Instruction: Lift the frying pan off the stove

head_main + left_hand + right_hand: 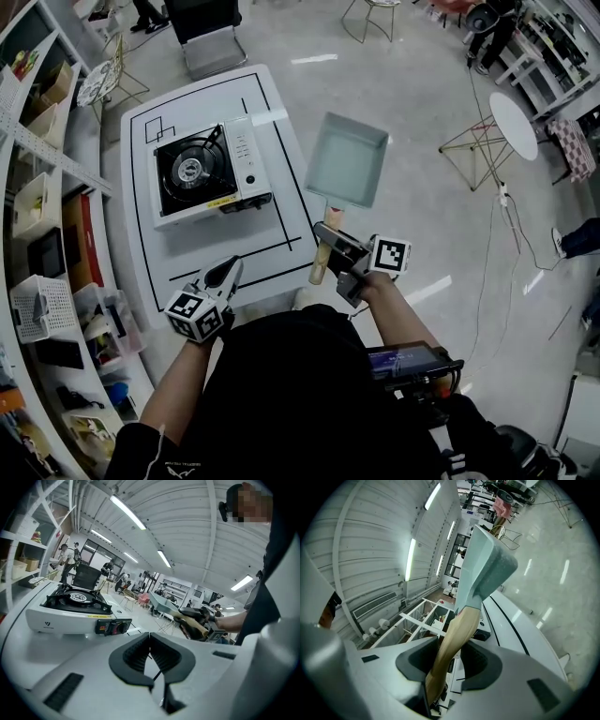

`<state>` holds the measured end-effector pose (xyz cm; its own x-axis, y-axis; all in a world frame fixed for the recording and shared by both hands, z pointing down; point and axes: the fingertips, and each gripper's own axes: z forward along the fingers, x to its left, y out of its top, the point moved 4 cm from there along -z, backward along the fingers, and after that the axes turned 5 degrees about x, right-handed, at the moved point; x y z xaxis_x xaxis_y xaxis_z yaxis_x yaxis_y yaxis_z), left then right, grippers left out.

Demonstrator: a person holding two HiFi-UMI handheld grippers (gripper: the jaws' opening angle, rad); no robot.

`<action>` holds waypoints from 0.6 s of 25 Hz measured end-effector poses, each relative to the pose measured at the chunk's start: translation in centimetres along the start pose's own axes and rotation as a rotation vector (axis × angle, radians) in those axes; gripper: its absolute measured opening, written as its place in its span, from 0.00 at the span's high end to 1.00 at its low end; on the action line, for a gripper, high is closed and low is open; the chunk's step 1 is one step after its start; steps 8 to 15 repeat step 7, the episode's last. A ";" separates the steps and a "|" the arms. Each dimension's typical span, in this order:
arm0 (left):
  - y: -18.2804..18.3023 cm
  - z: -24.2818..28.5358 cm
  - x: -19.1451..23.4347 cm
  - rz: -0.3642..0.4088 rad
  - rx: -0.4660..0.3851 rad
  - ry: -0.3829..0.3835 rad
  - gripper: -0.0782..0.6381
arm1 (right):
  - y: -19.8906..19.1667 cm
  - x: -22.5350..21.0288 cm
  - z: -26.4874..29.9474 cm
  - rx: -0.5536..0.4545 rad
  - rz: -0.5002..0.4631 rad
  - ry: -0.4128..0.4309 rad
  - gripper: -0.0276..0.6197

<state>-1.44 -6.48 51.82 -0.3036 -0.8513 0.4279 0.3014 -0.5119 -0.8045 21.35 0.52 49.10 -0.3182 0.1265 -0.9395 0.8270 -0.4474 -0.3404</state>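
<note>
A pale grey-green rectangular frying pan (347,159) with a wooden handle (322,262) hangs in the air past the white table's (187,258) right edge. My right gripper (330,242) is shut on that handle, and the pan tilts up and away from it. In the right gripper view the handle (452,644) runs between the jaws up to the pan (485,564). The portable gas stove (208,172) stands on the table with its burner bare. My left gripper (228,272) hovers over the table's near edge, shut and empty, with the stove (75,606) ahead of it.
Shelves with bins and baskets (42,309) line the left side. A chair (211,42) stands beyond the table's far end. At the right are a small round white table (514,125), a wire stand (478,150) and a cable (511,234) on the floor.
</note>
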 end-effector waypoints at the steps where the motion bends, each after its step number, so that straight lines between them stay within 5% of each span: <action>1: 0.0 0.1 -0.1 0.001 0.000 0.001 0.88 | 0.0 -0.1 -0.2 0.000 -0.001 -0.002 0.70; 15: 0.1 0.5 -0.7 0.005 0.001 0.002 0.88 | 0.0 0.3 -0.6 0.006 -0.014 0.010 0.69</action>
